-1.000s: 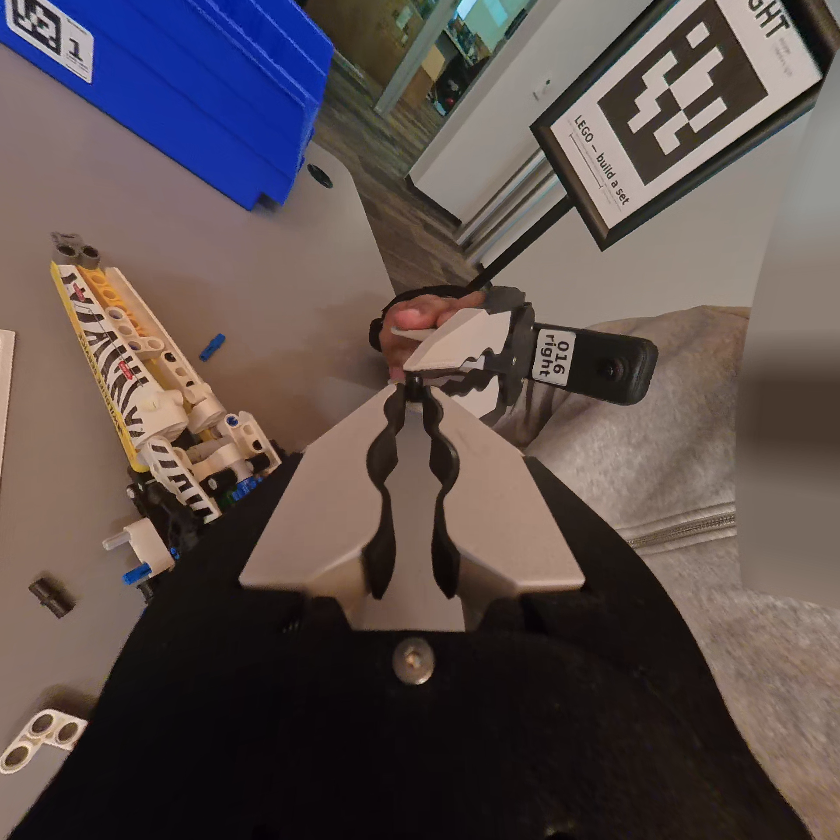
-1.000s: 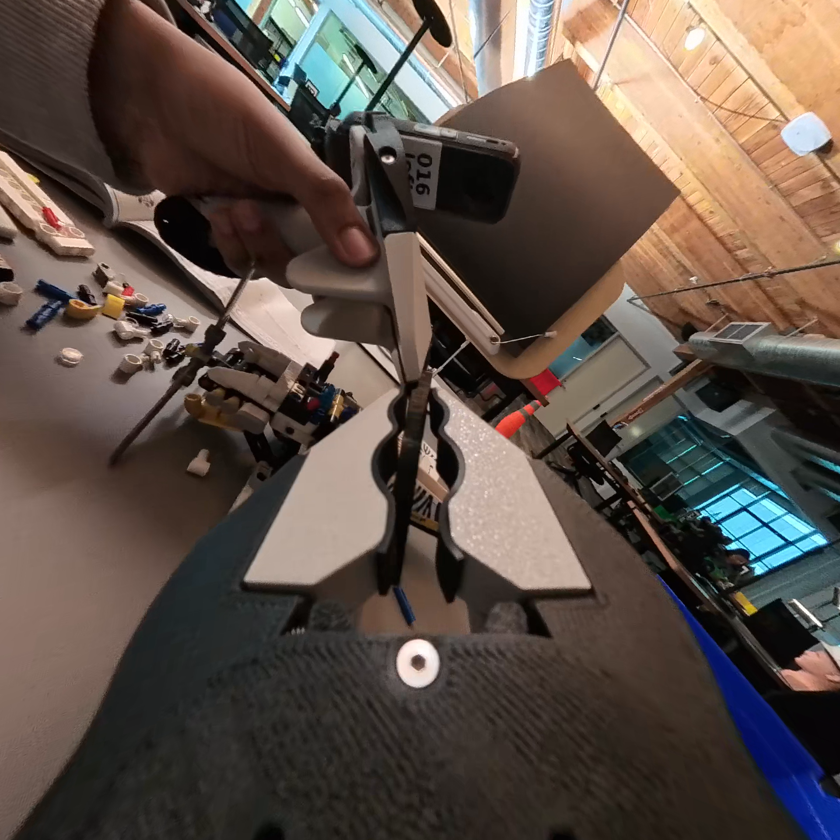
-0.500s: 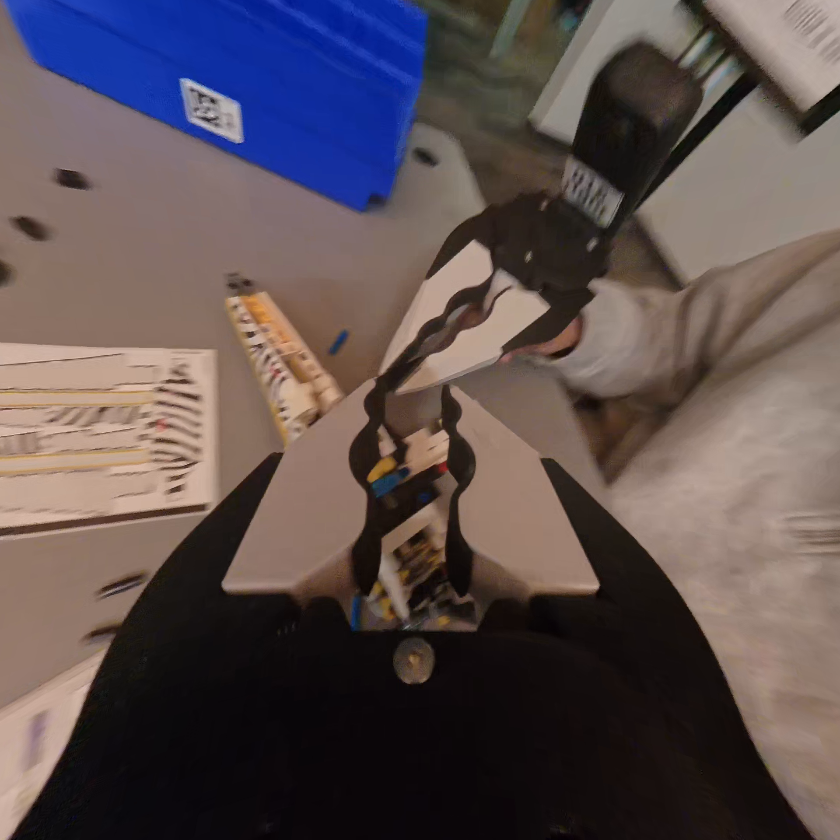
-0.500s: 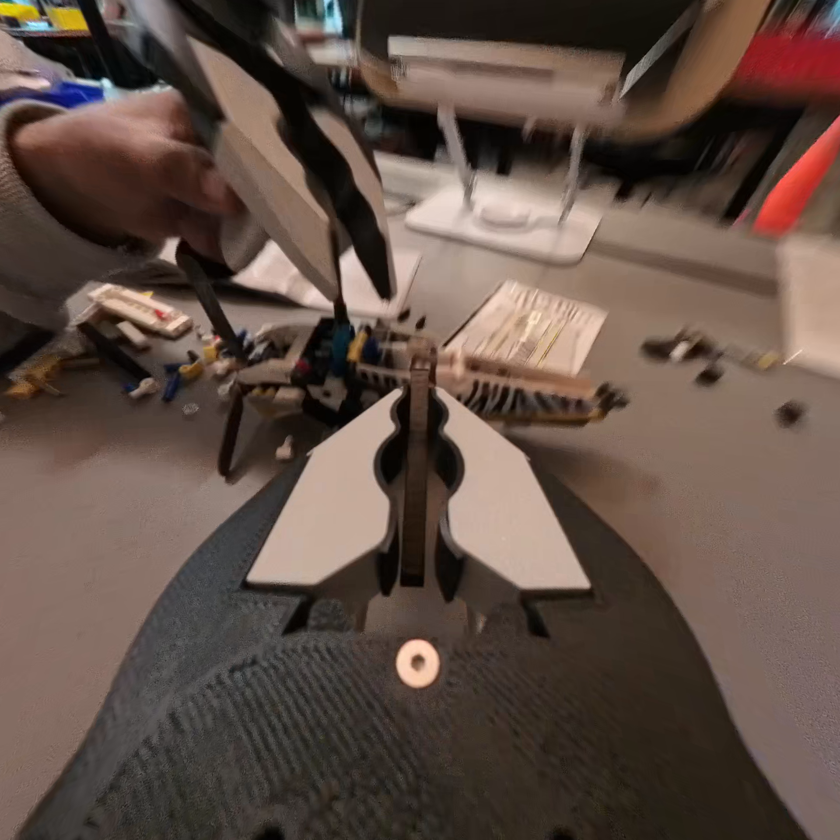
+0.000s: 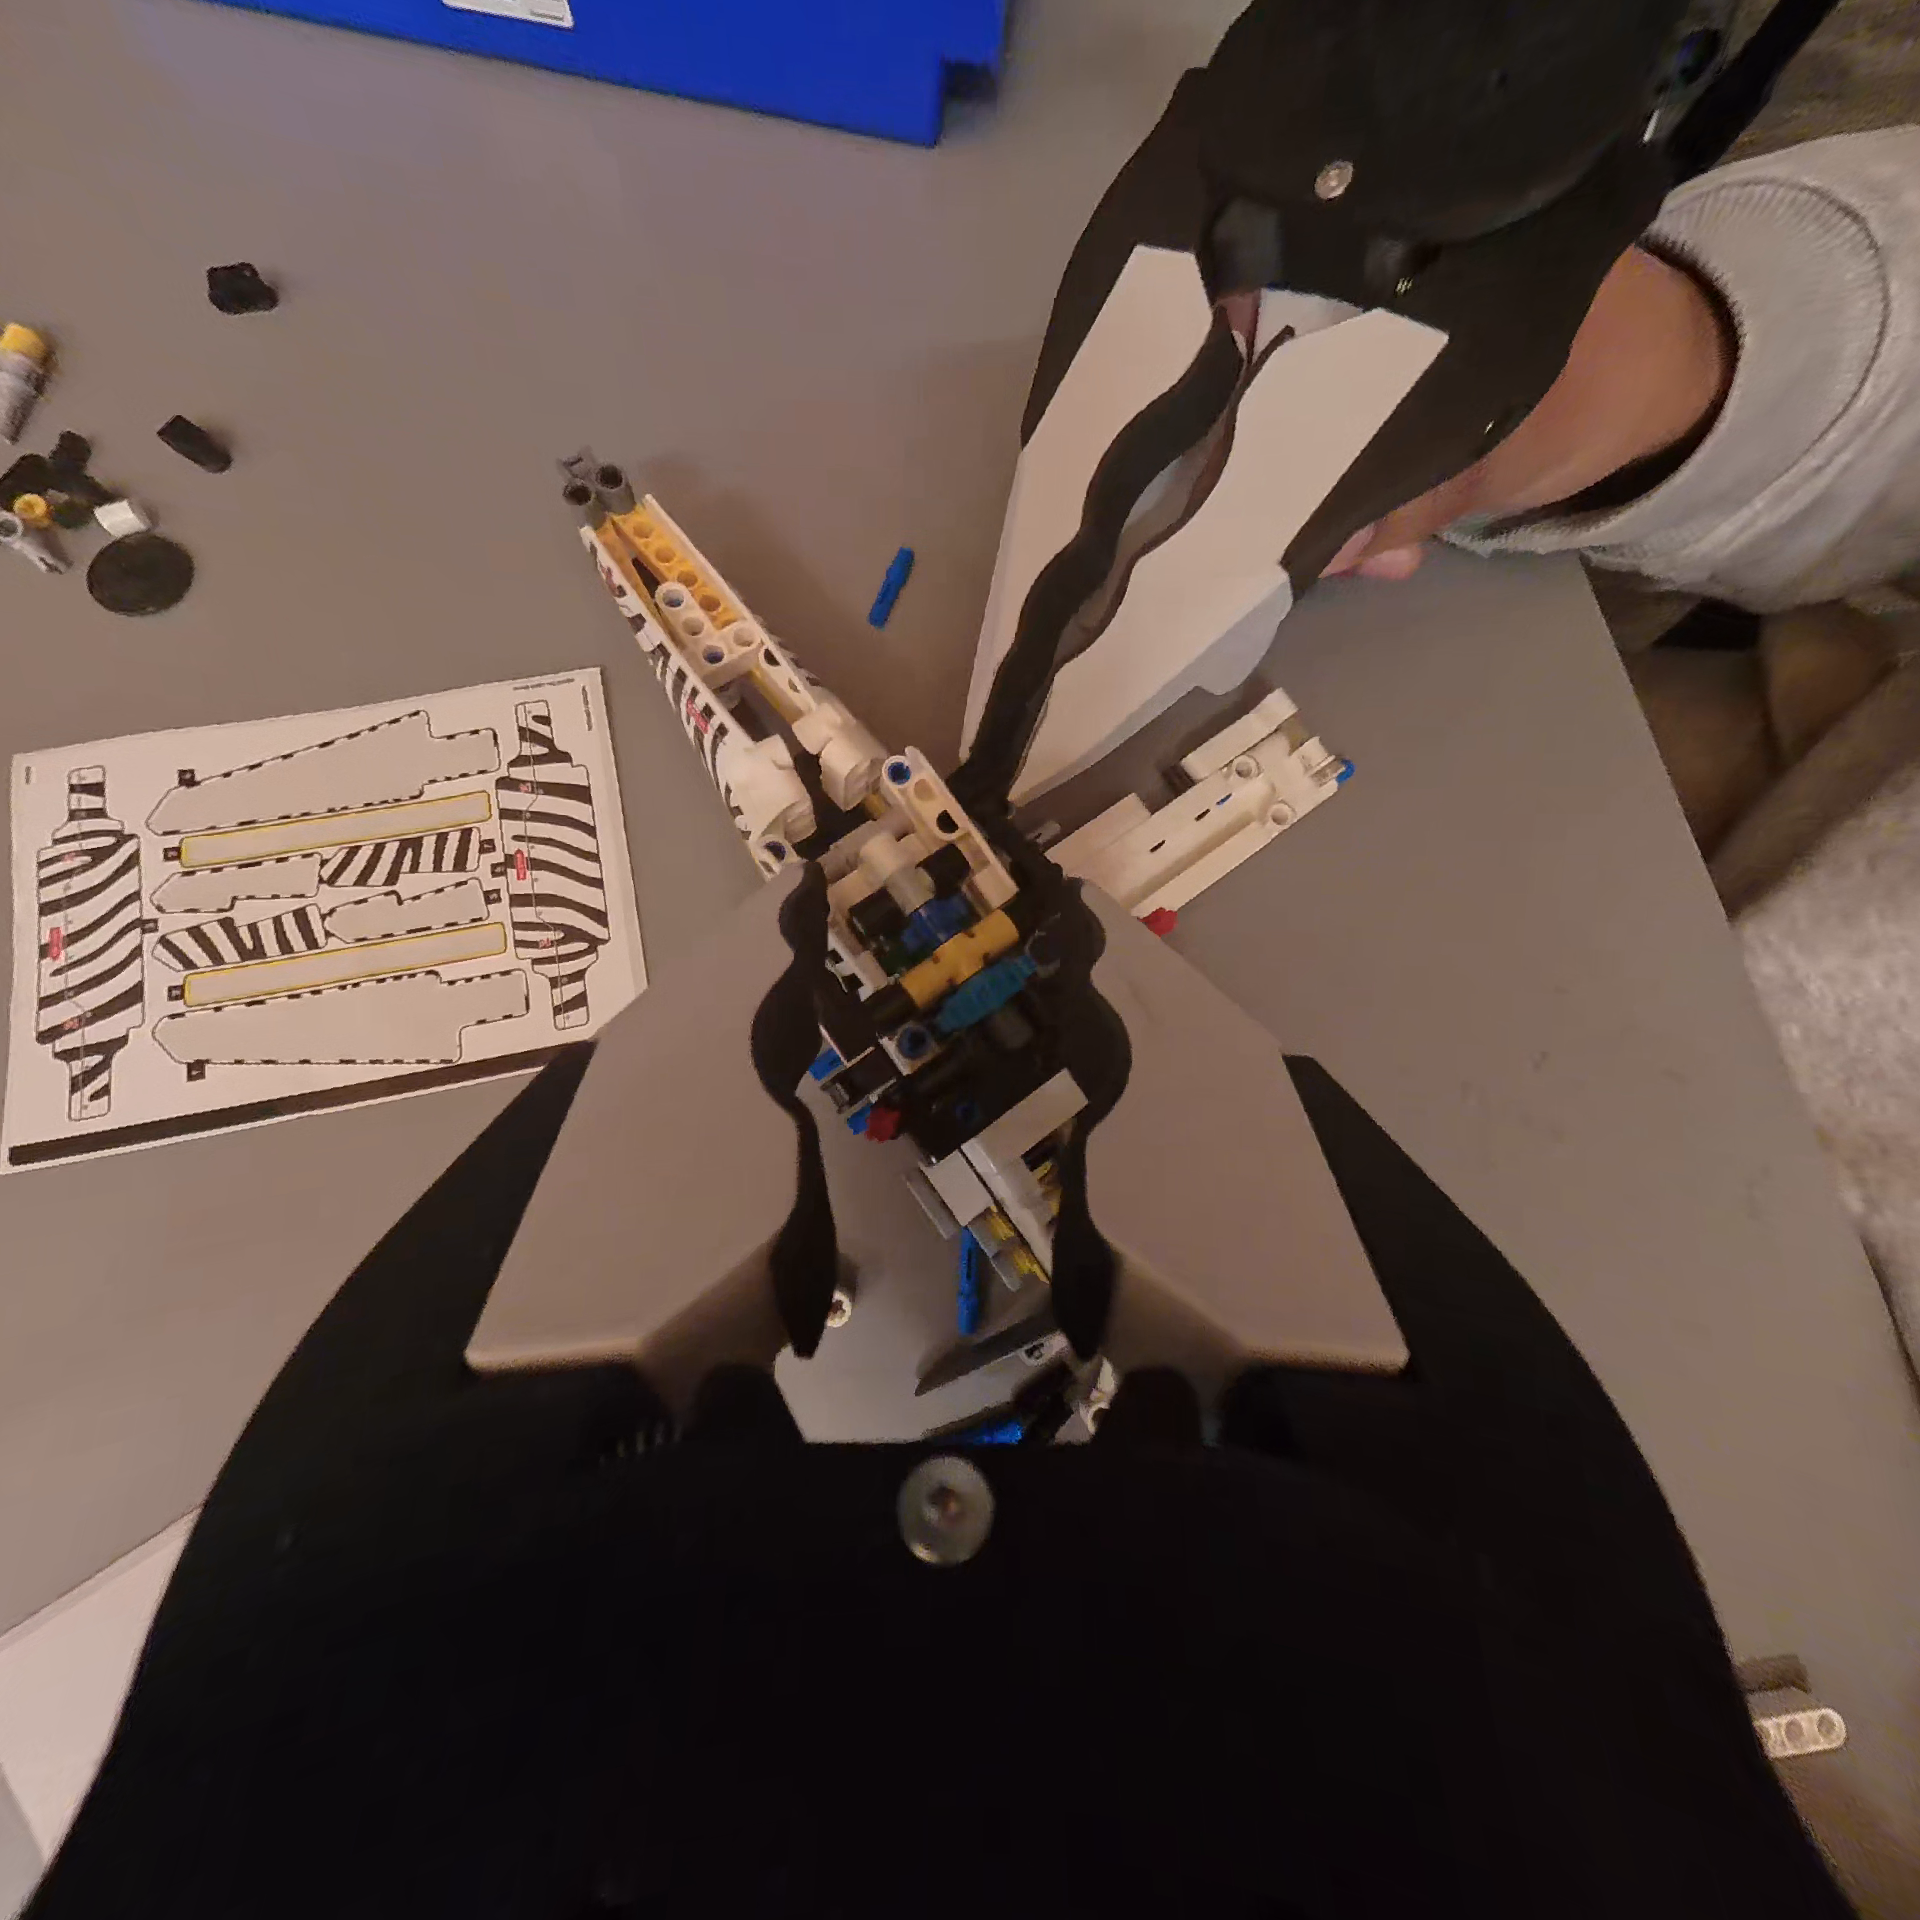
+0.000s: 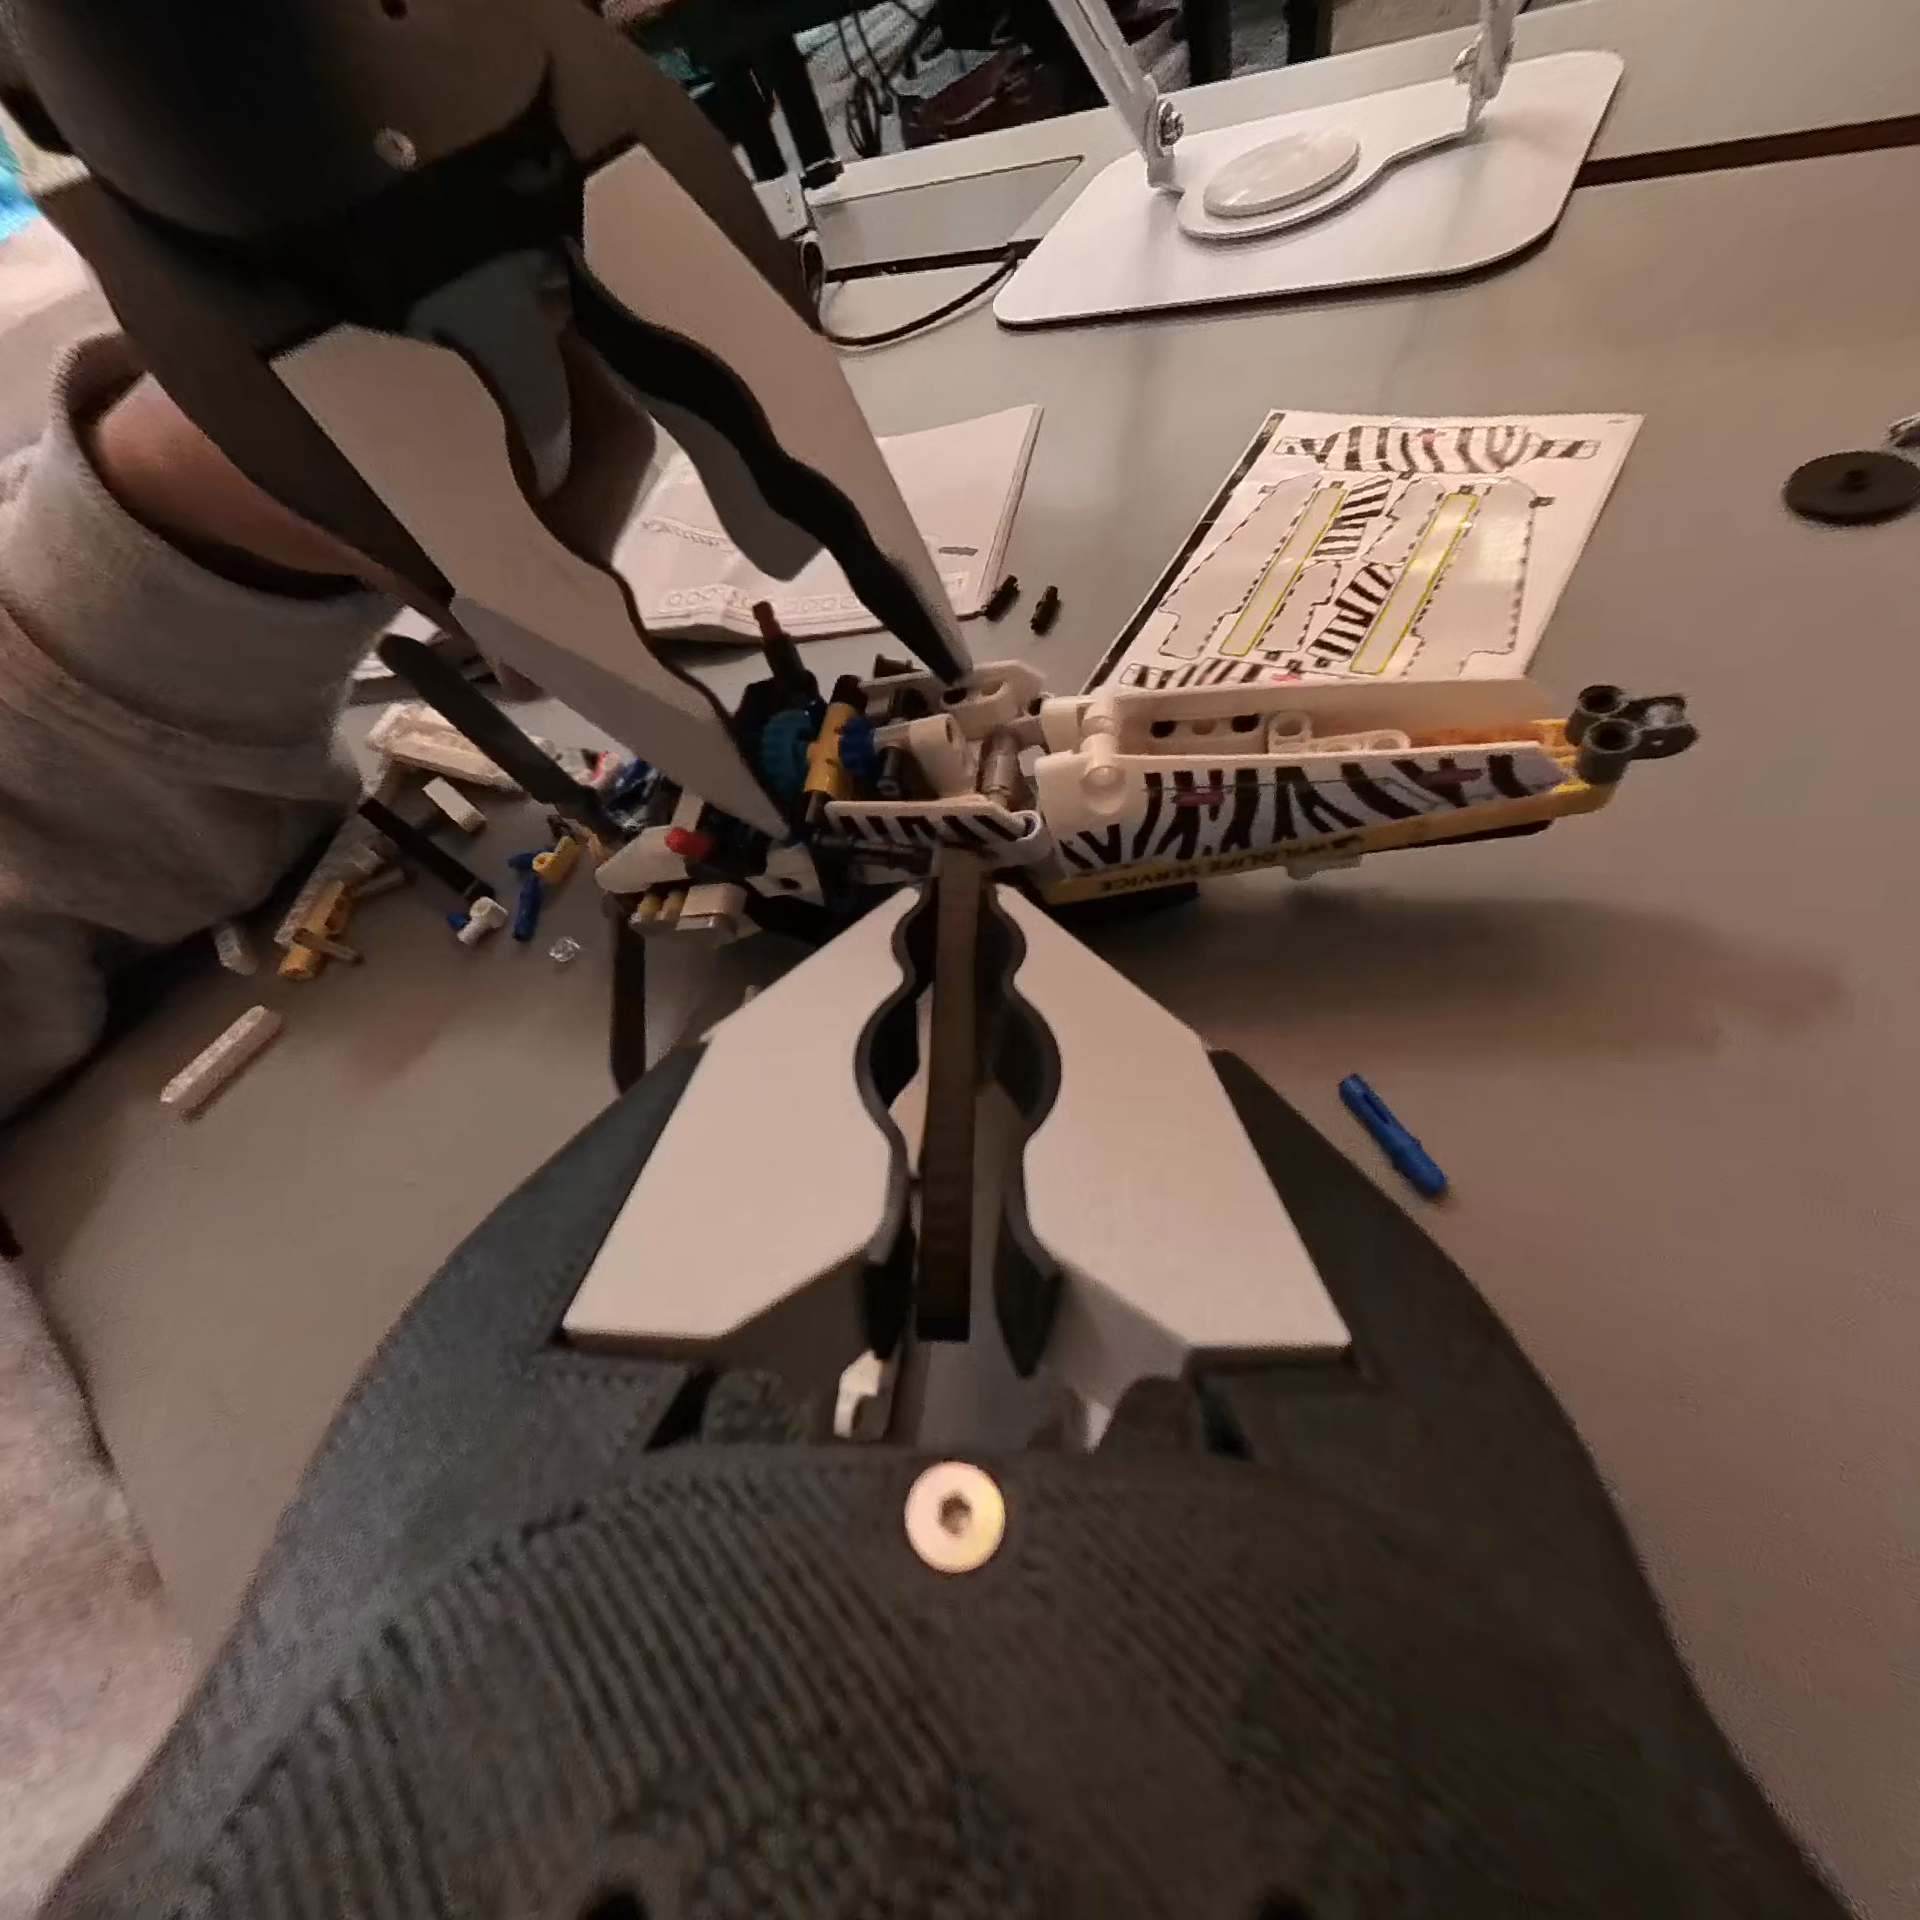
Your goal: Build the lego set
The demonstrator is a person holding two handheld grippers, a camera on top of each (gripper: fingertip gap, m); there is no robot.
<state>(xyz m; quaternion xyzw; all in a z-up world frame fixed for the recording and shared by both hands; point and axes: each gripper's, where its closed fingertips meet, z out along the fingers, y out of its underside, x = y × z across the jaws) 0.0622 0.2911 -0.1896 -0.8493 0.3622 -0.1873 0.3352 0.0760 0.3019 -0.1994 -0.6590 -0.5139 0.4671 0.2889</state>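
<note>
The lego model (image 5: 727, 665), white with zebra stripes and a yellow strip, lies on the grey table (image 5: 1455, 987); it also shows in the right wrist view (image 6: 1299, 810). My left gripper (image 5: 930, 894) straddles its dark geared middle with both fingers against the sides, shut on it; the right wrist view shows this too (image 6: 862, 743). My right gripper (image 6: 956, 899) is shut on a long dark bar (image 6: 948, 1091). The bar's far end meets the model's striped side panel. In the left wrist view the right gripper (image 5: 982, 774) comes down from the upper right.
A zebra sticker sheet (image 5: 312, 914) lies left of the model. A blue bin (image 5: 727, 42) stands at the back. A loose blue pin (image 6: 1390, 1132), a white sub-assembly (image 5: 1216, 810), small parts (image 6: 416, 883), a booklet (image 6: 831, 540) and a stand base (image 6: 1299, 197) lie around. The table edge (image 5: 1662, 790) is close on the right. About 8 centimeters separates my right fingertips from the loose blue pin (image 6: 1390, 1132). It is also in sight in the left wrist view (image 5: 895, 575).
Both grippers came down from mid-air to the model. My left gripper closed around its middle. My right gripper brought the dark bar to the model's side.
</note>
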